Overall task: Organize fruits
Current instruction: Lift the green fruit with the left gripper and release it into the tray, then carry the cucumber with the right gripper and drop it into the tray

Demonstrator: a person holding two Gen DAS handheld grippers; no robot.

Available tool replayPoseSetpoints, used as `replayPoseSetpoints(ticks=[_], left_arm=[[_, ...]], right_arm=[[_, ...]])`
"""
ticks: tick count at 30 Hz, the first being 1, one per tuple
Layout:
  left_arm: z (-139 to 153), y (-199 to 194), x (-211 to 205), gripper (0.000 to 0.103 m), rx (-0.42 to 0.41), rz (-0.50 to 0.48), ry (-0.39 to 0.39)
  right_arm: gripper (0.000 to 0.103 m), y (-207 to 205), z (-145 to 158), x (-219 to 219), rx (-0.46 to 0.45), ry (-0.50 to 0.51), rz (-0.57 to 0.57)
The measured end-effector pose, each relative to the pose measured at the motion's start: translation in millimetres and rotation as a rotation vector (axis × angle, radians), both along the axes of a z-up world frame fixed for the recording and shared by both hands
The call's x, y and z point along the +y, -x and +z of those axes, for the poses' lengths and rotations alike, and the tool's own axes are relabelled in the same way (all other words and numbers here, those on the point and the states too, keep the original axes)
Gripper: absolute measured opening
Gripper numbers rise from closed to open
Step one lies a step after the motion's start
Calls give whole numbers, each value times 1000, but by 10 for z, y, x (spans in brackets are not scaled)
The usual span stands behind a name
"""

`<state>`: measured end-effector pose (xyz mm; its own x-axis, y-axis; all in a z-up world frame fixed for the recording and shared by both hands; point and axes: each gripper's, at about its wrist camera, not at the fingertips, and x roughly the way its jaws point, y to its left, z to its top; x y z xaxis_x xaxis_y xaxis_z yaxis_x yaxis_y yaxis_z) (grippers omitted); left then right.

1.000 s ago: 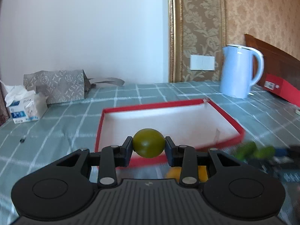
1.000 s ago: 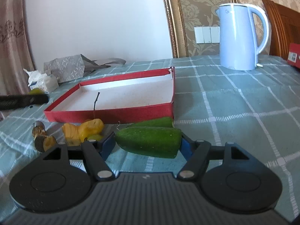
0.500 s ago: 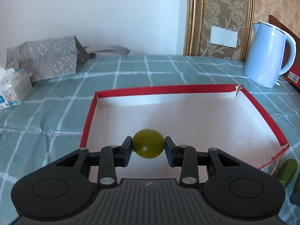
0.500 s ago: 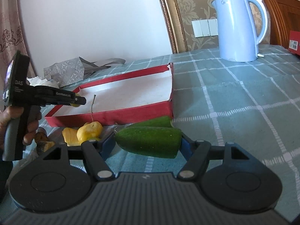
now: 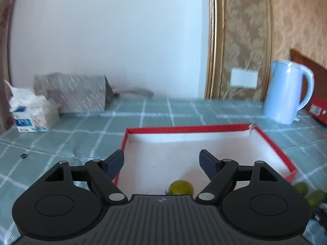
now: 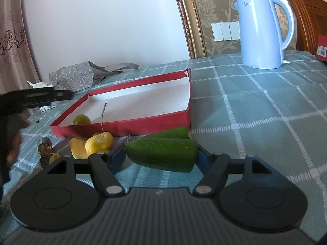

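The left gripper point(image 5: 161, 161), which was pinching the green fruit point(image 5: 180, 187) a second ago, is opening with nothing between its jaws, the fruit now lying low-centre in the red box point(image 5: 271, 143), so one piece is placed, while the right gripper point(image 6: 160, 156) clamps the cucumber piece point(image 6: 163, 153).

A lived-in room of a home: damask wallpaper point(image 6: 216, 10) behind a gilt moulding point(image 6: 184, 18), a patterned curtain point(image 6: 12, 36), a bench under a green checked cloth point(image 6: 255, 110), a pale blue electric kettle point(image 6: 259, 32), a tissue pack point(image 5: 30, 112) and a wooden headboard point(image 6: 308, 20).
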<state>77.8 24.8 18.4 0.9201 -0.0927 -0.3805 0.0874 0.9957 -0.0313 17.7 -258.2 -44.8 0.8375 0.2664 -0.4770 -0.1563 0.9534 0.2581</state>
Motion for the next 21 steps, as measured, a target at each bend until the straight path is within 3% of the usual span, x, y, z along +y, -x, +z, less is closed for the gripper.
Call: replayPoseSetpoints(ticks=[4,8,13,21], left_arm=[[-51,505,66,87,-60,-54,14],[-165,815,96,88,-41,-116,30],[-322,956,54,88,6,-156,29],[-534,996,144,88,106,-123,66]], right_arm=[[70,-11,-4,-6,6,-4,-6],[70,-9,-1,9,6,6,-9],[70,0,1,5,4,9,-25],[70,51,28,20,-24,30,-51]])
